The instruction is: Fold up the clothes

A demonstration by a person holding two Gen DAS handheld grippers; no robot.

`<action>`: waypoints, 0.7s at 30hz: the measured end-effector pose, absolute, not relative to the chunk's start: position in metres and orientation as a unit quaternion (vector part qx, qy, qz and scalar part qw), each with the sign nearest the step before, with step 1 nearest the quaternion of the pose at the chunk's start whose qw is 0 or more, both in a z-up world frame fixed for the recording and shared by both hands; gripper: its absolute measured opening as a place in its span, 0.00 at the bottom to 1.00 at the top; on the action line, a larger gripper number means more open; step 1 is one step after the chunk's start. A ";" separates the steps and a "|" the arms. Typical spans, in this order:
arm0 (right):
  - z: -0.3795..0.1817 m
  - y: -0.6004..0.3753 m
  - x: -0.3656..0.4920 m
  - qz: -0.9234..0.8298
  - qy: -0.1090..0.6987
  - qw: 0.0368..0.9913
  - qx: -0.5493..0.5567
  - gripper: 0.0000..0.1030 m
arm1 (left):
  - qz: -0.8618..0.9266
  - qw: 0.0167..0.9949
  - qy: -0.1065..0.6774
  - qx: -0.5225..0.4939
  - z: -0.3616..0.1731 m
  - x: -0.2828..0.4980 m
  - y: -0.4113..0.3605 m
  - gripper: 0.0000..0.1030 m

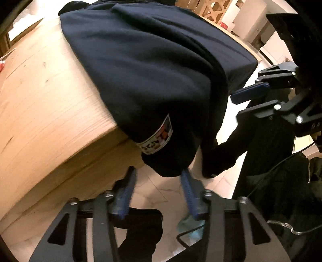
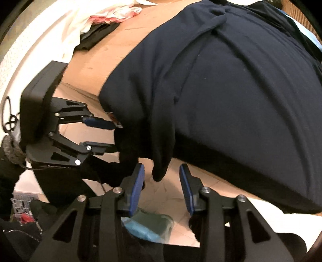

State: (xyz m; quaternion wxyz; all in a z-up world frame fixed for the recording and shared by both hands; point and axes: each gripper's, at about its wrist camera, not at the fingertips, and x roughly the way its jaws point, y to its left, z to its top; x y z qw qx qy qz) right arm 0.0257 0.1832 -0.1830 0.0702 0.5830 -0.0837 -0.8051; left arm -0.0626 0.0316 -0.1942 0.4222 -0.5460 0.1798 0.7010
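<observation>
A navy garment [image 1: 145, 66] lies spread on the wooden table [image 1: 40, 96] and droops over its near edge. A white and orange label [image 1: 159, 135] shows on the hanging part. My left gripper [image 1: 158, 171] is open just below that drooping hem, its right finger [image 1: 187, 185] touching the cloth. In the right wrist view the garment [image 2: 241, 96] fills the frame, and a hanging fold tip [image 2: 159, 173] dangles between the fingers of my open right gripper [image 2: 161, 167]. The left gripper [image 2: 114, 137] shows there at the left, against the cloth edge. The right gripper [image 1: 238, 106] appears at the right of the left wrist view.
White cloth [image 2: 66, 26], a pink item [image 2: 114, 14] and a black garment [image 2: 92, 36] lie at the table's far side. Wooden chairs [image 1: 213, 10] stand beyond. Below are tiled floor [image 2: 167, 193], a blue-green object [image 2: 149, 223] and a grey basket [image 2: 22, 203]. A person's dark clothing [image 1: 271, 151] is close.
</observation>
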 end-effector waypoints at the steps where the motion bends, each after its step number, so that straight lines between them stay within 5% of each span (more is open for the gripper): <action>1: -0.186 0.182 0.023 -0.806 -0.079 0.070 0.583 0.35 | 0.701 0.421 0.190 -0.543 -0.194 -0.061 0.035 0.20; 4: -0.196 0.176 0.016 -0.808 -0.064 0.071 0.582 0.35 | 0.702 0.418 0.229 -0.529 -0.195 -0.054 0.047 0.08; 7: -0.196 0.177 0.020 -0.808 -0.068 0.086 0.579 0.05 | 0.697 0.423 0.242 -0.526 -0.195 -0.049 0.045 0.04; 17: -0.134 0.195 0.058 -0.827 -0.116 0.140 0.532 0.05 | 0.680 0.456 0.228 -0.527 -0.136 0.010 0.013 0.01; 21: -0.155 0.210 0.053 -0.820 -0.099 0.083 0.557 0.06 | 0.671 0.455 0.262 -0.524 -0.144 0.026 0.011 0.03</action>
